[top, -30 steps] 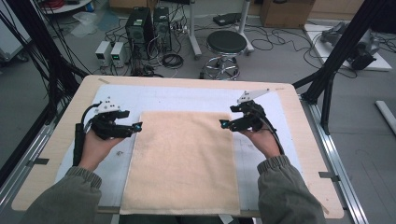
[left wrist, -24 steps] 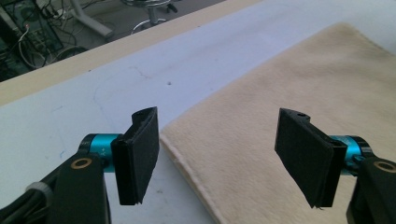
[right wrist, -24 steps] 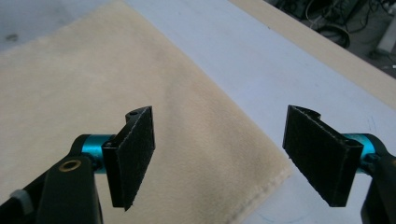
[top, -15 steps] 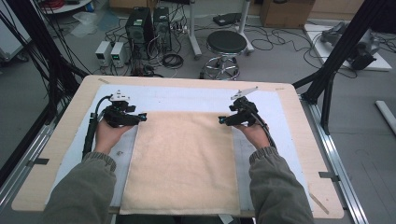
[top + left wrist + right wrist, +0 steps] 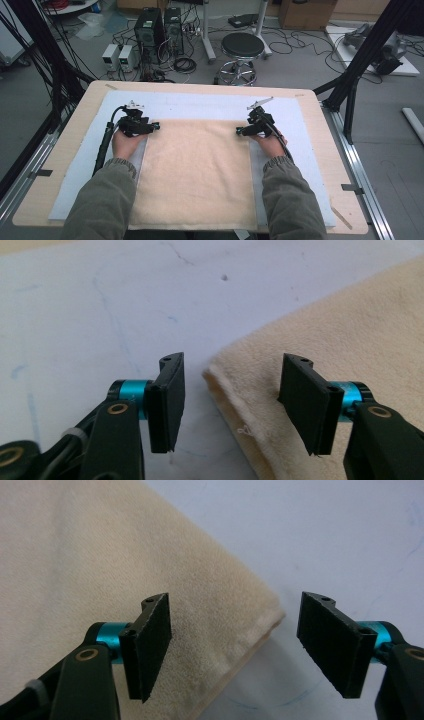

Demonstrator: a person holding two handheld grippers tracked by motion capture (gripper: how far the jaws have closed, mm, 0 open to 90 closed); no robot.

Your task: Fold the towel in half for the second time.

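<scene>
both grippers have come down onto the far corners of the cream towel (image 5: 195, 172), which lies flat across the middle of the pale blue mat (image 5: 200, 106) on the wooden table (image 5: 75, 120), its near edge at the bottom of the frame. the left gripper (image 5: 152, 127) sits at the towel's upper left corner and the right gripper (image 5: 240, 132) at its upper right corner. in the left gripper view the towel corner (image 5: 225, 385) lies between the two black jaws, which have just been closing but stand about half open, pads not yet pressing the cloth. in the right gripper view the other corner (image 5: 260, 620) lies between jaws that have also just been narrowing and stand wider, again without touching the fabric. so neither gripper has hold of anything yet; the pinch on both corners looks like the step in hand, probably ahead of a lift or a fold. compared with a second ago, both hands sit higher in the frame, shifted from the towel's side edges to its far corners, and the sleeves reach further up.
</scene>
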